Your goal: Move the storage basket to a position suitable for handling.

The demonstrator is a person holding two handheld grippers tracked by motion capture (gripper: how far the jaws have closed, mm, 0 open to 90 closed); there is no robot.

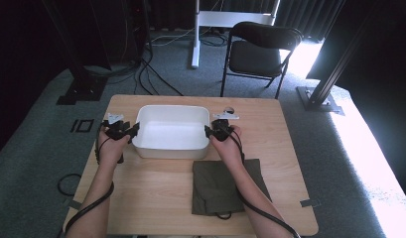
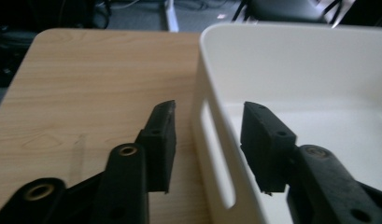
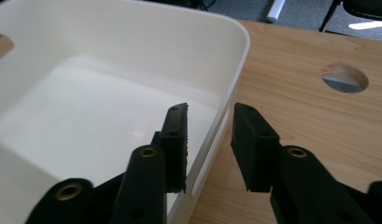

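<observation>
**Both tongs astride the tub's end walls**

Nearest my side of the worktop (image 1: pixel 156 198), a folded olive-green cloth (image 1: pixel 225 186) lies flat under my right forearm, just short of the white tub (image 1: pixel 171 130). Beyond it the tub sits at the middle of the worktop, long side toward me, with nothing visible inside. My left tongs (image 1: pixel 125 130) are at its left end wall: in the left gripper view they (image 2: pixel 208 140) stand released, one jaw outside and one inside, with the wall and its handle slot (image 2: pixel 216 154) between them and a gap on both sides. My right tongs (image 1: pixel 214 131) mirror this at the right end; in the right gripper view they (image 3: pixel 209 144) are likewise unclenched, straddling the rim without pinching it. Past the right tongs a round hole (image 3: pixel 344 77) opens in the worktop. Farther back, on the carpet, stands a black folding chair (image 1: pixel 260 52).
</observation>
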